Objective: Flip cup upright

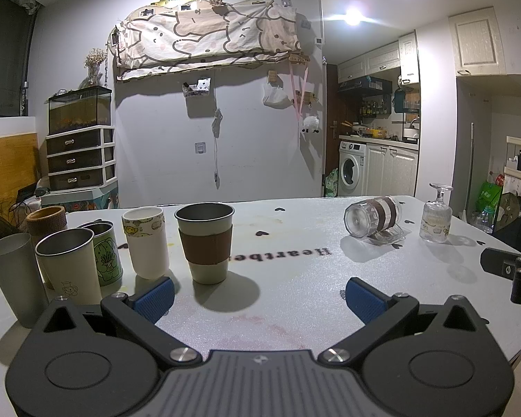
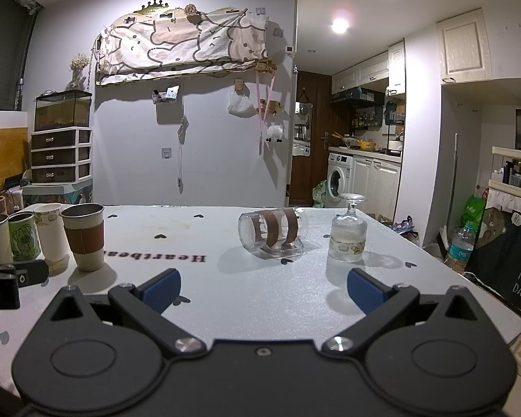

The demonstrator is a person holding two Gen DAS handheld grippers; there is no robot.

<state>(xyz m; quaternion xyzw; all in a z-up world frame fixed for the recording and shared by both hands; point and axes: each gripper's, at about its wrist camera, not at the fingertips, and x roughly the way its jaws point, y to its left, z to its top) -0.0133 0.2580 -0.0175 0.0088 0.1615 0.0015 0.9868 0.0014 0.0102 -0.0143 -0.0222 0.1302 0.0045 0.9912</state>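
A clear glass mug with two brown bands (image 2: 272,231) lies on its side on the white table, also in the left wrist view (image 1: 373,219). A ribbed stemmed glass (image 2: 348,236) stands upside down to its right, also in the left wrist view (image 1: 435,217). My right gripper (image 2: 263,288) is open and empty, low over the table, short of both. My left gripper (image 1: 258,297) is open and empty, just right of a steel cup with a brown sleeve (image 1: 206,243).
Several upright cups (image 1: 69,260) stand in a group at the table's left, also in the right wrist view (image 2: 38,236). The right gripper's black body (image 1: 514,274) shows at the right edge of the left wrist view. The table's right edge (image 2: 434,264) drops to bottles and bags.
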